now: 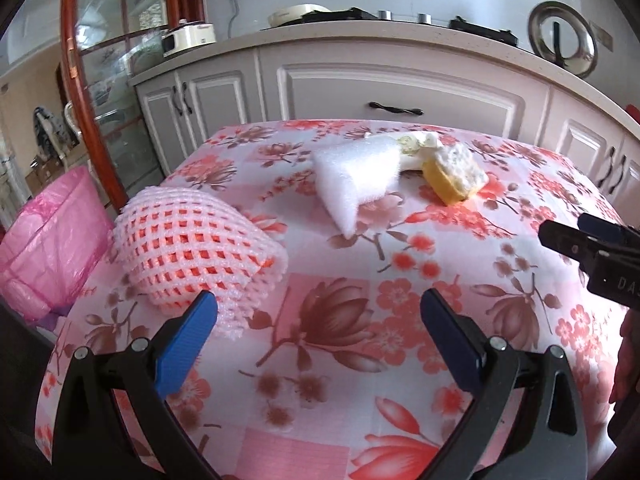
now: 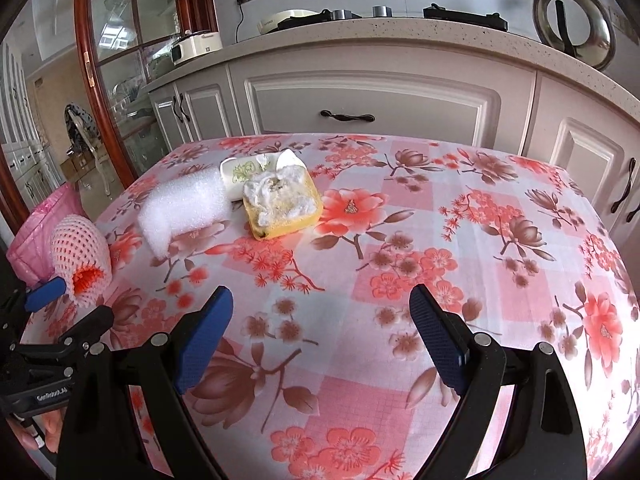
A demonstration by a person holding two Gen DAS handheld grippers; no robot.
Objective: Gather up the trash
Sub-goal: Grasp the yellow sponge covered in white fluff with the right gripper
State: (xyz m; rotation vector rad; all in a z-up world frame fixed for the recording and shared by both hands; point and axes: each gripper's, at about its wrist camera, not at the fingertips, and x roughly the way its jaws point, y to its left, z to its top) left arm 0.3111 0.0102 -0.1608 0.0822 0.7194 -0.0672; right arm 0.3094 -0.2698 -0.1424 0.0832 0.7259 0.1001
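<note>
Leftmost, off the table edge: a bin lined with a pink bag [image 1: 38, 240]. Next, on the floral tablecloth [image 1: 360, 280], a pink foam fruit net [image 1: 192, 248], just ahead of the left gripper [image 1: 318, 320]; jaws spread wide, empty, one blue pad close beside the net. Further back, near the middle: a white foam sheet [image 1: 356, 176], then a small white carton with a green print [image 2: 240, 172], partly hidden behind a worn yellow sponge [image 2: 282, 208]. To the right, open tablecloth only, under the right gripper [image 2: 320, 320]; jaws likewise wide apart, holding nothing. Beyond the table, white cabinets [image 2: 368, 96] and a pot lid [image 2: 576, 28] standing on the counter.
</note>
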